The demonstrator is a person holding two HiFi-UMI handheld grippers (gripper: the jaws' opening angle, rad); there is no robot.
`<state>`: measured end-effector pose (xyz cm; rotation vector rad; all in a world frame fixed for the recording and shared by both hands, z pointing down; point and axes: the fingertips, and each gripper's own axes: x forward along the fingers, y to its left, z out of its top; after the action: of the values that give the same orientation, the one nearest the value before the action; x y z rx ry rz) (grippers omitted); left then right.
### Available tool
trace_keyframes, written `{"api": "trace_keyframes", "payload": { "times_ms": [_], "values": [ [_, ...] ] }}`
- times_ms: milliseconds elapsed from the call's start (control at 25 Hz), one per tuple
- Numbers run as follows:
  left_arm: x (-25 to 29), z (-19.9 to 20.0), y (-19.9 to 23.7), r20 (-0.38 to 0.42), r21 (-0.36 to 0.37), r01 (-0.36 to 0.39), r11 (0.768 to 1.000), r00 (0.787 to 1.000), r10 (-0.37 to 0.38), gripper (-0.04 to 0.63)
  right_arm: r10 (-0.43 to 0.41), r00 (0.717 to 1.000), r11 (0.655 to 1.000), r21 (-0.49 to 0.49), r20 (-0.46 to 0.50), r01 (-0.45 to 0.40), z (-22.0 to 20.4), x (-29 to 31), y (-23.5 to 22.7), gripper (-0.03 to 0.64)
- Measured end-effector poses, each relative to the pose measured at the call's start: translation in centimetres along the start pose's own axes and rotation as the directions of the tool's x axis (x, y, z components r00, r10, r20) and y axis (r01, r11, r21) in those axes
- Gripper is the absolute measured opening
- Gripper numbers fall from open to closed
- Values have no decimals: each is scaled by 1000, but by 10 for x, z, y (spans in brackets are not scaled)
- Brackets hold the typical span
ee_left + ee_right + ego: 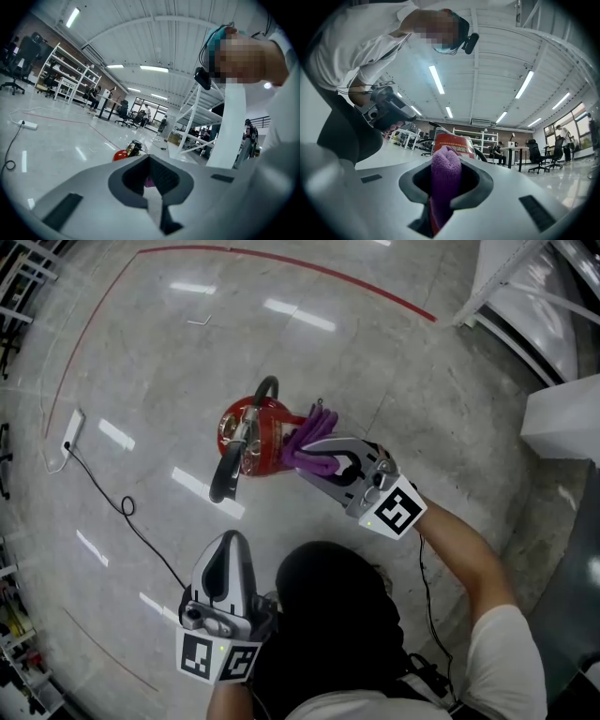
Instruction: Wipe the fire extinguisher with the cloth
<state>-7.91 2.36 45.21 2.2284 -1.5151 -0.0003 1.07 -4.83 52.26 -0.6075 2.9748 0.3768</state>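
A red fire extinguisher (pixel 255 432) stands on the floor with its black hose (pixel 225 476) curling toward me. My right gripper (pixel 308 457) is shut on a folded purple cloth (pixel 317 429), which lies against the extinguisher's right side. In the right gripper view the cloth (pixel 445 176) fills the jaws of the right gripper (pixel 446 164), and the extinguisher's red label (pixel 453 143) rises just behind. My left gripper (pixel 228 546) hangs low near my body, jaws together and empty. In the left gripper view the left gripper (pixel 151 163) points toward the distant extinguisher (pixel 123 153).
A white power strip (pixel 72 428) with a black cable (pixel 127 507) lies on the floor to the left. A red line (pixel 281 261) curves across the floor. White racking (pixel 525 287) and a white box (pixel 562 418) stand at the right. Shelves (pixel 65 77) and office chairs line the hall.
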Motion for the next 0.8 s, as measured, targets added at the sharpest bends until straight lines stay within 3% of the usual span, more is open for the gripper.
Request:
{"api": "trace_keyframes", "payload": {
  "times_ms": [320, 800],
  "values": [
    [-1, -10, 1, -25, 1, -5, 1000, 1000, 5, 5, -20, 1000, 999, 37, 13, 20, -19, -9, 4, 67],
    [3, -12, -1, -28, -2, -5, 1000, 1000, 5, 5, 43, 995, 997, 65, -91, -37, -81, -8, 33, 67]
  ]
}}
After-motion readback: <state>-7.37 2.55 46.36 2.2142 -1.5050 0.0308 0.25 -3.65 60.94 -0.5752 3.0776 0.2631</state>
